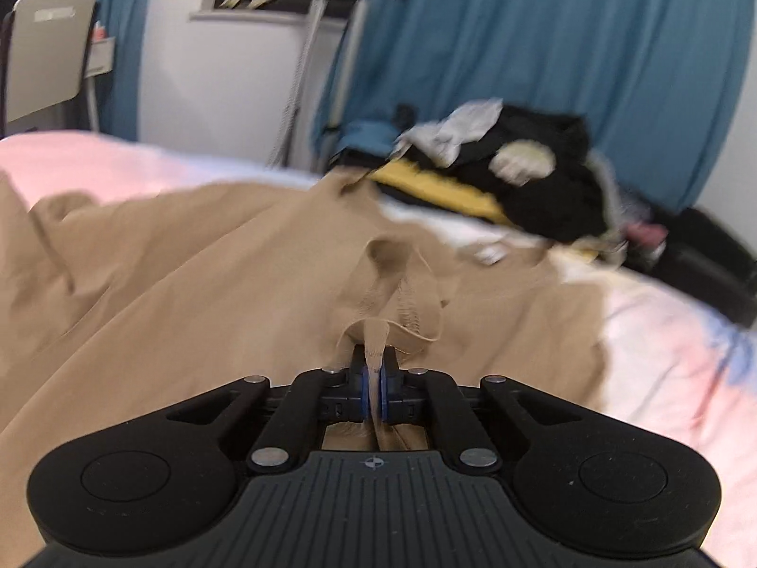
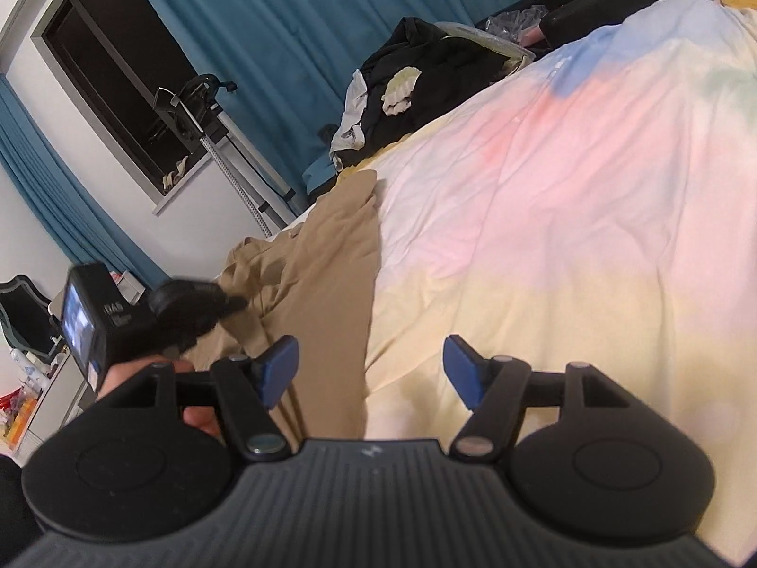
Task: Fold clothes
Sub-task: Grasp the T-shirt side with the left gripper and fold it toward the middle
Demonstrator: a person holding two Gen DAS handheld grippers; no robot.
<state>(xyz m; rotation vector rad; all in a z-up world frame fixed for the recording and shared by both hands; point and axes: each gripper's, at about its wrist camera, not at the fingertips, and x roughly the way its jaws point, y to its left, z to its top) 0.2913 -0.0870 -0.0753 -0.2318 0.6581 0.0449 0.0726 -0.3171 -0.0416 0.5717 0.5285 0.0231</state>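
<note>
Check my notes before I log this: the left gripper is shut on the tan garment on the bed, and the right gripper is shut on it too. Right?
Not quite. The left gripper is shut on the tan garment on the bed, but the right gripper is open: the right wrist view shows its blue fingers spread apart above the bed, holding nothing.

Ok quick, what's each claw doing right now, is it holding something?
Left claw: closed, pinching a fold of the tan garment.
Right claw: open, holding nothing, above the bedspread.
</note>
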